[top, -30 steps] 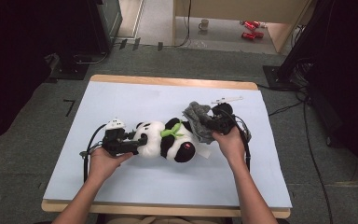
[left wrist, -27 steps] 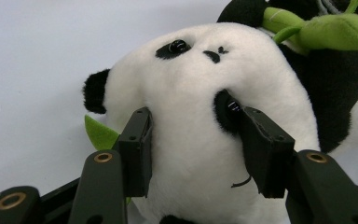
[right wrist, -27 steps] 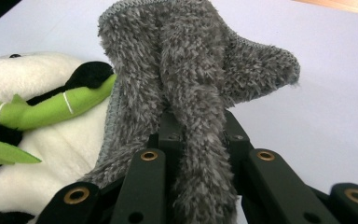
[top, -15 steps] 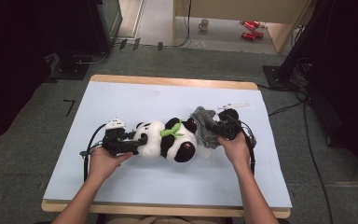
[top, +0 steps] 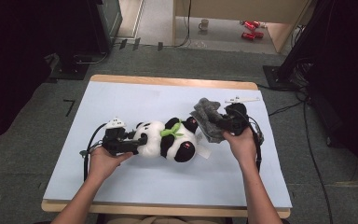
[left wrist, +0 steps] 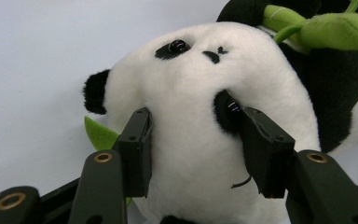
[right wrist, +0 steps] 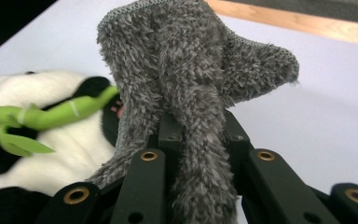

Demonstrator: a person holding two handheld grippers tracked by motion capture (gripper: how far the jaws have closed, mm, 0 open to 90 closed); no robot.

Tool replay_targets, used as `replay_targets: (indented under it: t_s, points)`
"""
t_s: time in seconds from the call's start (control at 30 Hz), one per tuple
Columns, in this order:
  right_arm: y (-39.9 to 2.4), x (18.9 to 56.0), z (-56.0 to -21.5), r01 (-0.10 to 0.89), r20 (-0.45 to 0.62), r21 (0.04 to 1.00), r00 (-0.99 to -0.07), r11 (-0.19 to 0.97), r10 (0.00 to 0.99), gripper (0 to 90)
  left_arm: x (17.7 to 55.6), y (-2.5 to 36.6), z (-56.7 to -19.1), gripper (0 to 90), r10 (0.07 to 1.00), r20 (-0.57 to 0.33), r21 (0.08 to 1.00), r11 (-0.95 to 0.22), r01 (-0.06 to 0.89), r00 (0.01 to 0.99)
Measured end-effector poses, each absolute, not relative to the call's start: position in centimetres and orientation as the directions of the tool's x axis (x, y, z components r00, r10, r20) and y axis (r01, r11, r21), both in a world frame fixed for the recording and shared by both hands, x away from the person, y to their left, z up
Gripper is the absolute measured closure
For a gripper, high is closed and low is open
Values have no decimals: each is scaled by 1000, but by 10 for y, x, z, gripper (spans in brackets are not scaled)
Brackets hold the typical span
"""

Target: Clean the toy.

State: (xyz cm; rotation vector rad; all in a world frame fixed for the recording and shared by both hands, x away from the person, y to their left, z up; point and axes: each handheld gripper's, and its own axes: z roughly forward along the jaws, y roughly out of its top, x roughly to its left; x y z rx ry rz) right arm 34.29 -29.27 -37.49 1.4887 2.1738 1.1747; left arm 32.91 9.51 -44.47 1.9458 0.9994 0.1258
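Dressing step: my left gripper [left wrist: 193, 140] clamps black-and-white plush panda [top: 168, 140]; right gripper [right wrist: 198, 135], at three o'clock, pinches fuzzy grey sock [right wrist: 191, 70]. Next, I judge: fit sock over foot.

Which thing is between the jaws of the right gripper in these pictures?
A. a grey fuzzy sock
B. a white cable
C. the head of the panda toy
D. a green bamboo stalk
A: in the right gripper view the right gripper has its black jaws closed on the grey fuzzy sock, while the panda toy lies beside it, its head clamped by the left gripper.
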Motion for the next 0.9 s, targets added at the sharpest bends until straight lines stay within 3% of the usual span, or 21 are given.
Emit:
replay_targets:
  t_s: [0.47, 0.9]
  points:
    - [-258, 332, -347, 598, 199, 773, -546, 213, 814, 758, 329, 94, -444, 485, 692, -286, 765, -252, 593, 662]
    - [-216, 341, -384, 634, 199, 696, -622, 337, 758, 758, 326, 94, -446, 485, 696, -277, 769, -253, 587, 662]
